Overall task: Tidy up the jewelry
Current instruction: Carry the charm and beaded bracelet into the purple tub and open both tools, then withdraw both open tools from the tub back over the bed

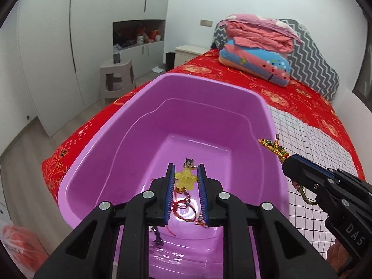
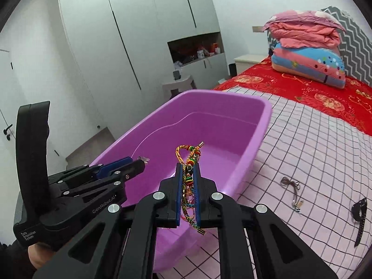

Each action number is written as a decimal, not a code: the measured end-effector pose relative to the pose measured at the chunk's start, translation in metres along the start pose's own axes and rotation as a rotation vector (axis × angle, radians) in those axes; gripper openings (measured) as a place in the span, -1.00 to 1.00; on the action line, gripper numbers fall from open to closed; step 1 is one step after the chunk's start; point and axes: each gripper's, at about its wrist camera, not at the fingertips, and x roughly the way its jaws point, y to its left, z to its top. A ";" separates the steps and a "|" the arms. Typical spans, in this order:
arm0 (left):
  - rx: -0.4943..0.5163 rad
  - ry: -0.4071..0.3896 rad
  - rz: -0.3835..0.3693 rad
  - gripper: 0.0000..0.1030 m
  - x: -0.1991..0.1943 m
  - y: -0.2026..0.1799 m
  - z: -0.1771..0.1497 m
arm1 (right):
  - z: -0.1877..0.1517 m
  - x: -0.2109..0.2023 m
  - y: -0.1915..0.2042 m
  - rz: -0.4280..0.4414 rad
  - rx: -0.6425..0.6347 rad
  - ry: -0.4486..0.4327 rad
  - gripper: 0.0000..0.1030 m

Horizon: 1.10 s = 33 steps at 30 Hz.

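Observation:
A purple plastic tub point(image 1: 209, 88) stands on the bed. My left gripper point(image 1: 186, 166) hangs over its inside, shut on a yellow flower-shaped charm point(image 1: 185, 180) with a metal clasp at its tip. Red cords point(image 1: 184, 207) show below the charm; I cannot tell whether they hang from it or lie on the tub floor. My right gripper point(image 2: 188, 165) is over the tub's point(image 2: 232, 95) near right rim, shut on a multi-coloured braided bracelet point(image 2: 189, 174) whose loop sticks out past the fingertips. The other view shows that right gripper point(image 1: 284, 160) and bracelet point(image 1: 274, 146) beside the rim.
A checked cloth point(image 2: 313, 162) covers the near bed, with a brown cord necklace point(image 2: 290, 183) and a black studded strap point(image 2: 359, 216) on it. Beyond lie the red bedspread point(image 1: 267, 83) and stacked quilts point(image 1: 258, 44). A stool point(image 1: 116, 79) and wardrobes stand left.

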 end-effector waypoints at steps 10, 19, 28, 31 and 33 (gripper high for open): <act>-0.058 0.092 0.042 -0.60 0.029 0.025 -0.006 | -0.003 0.043 0.006 0.010 -0.002 0.111 -0.83; -0.084 0.117 0.054 -0.60 0.035 0.032 -0.012 | -0.004 0.053 0.005 -0.008 -0.011 0.127 -0.83; -0.077 0.074 0.079 0.34 0.024 0.031 -0.008 | -0.003 0.042 0.007 -0.030 -0.028 0.089 -0.27; -0.083 0.072 0.111 0.55 0.022 0.034 -0.009 | -0.002 0.036 0.007 -0.046 -0.037 0.072 -0.27; -0.099 0.064 0.130 0.72 0.020 0.037 -0.010 | -0.001 0.033 0.006 -0.046 -0.037 0.065 -0.27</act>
